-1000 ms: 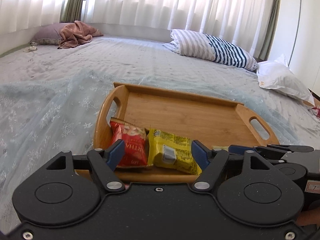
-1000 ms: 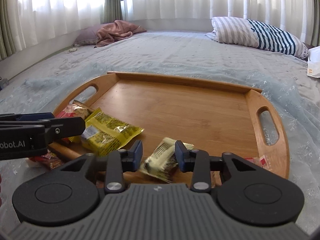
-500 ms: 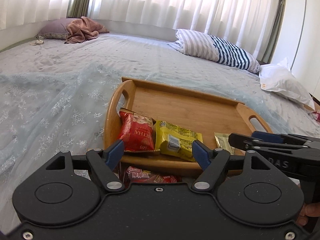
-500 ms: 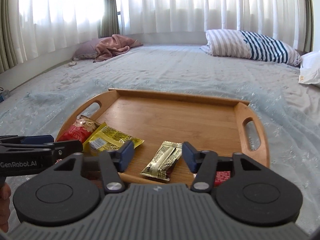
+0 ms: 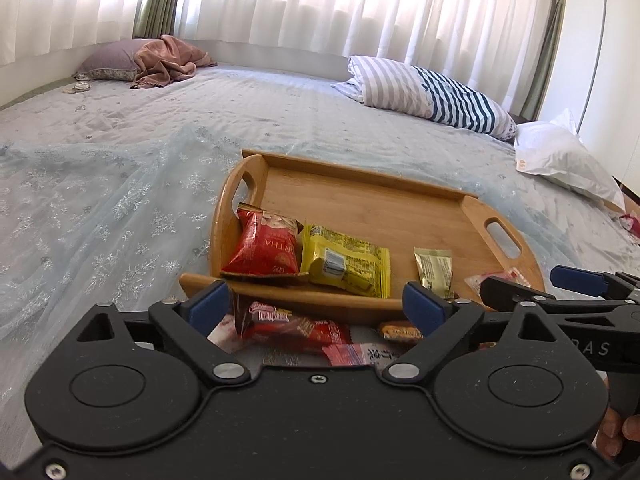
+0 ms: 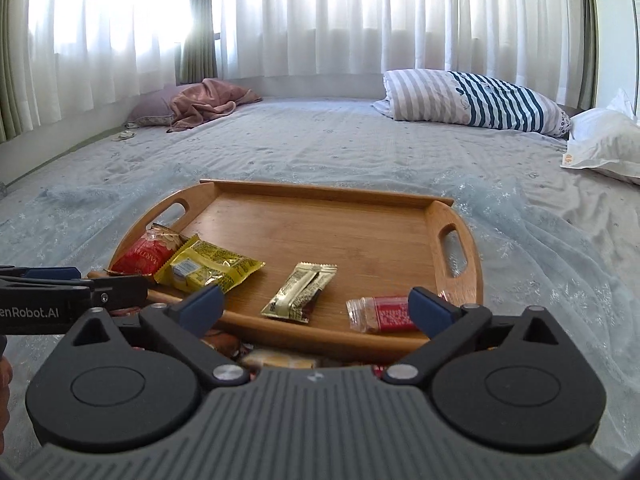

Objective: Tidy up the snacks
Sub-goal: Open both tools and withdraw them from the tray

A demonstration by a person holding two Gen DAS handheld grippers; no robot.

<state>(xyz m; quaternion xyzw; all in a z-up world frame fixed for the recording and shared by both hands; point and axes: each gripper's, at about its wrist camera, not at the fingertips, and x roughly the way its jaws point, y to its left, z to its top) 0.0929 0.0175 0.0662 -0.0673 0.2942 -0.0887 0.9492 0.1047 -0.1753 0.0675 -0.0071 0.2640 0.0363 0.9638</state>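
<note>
Both sets of fingers have just been opening and now stand spread wide, nothing between them: left gripper (image 5: pixel 316 307), right gripper (image 6: pixel 316 306). The oval wooden tray (image 6: pixel 360 216) sits on the pale blue bed (image 6: pixel 280 148), holding a red snack bag (image 5: pixel 266 244), yellow packet (image 5: pixel 346 266), gold bar wrapper (image 6: pixel 300 290) and small red wrapped candy (image 6: pixel 380 313). More wrappers (image 5: pixel 296 326) lie on the bed just in front of the tray.

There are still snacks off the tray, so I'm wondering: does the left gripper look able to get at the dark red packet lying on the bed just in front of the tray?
Probably yes. The left gripper is open, the dark red packet lies uncovered between its fingers, and nothing blocks it.
</note>
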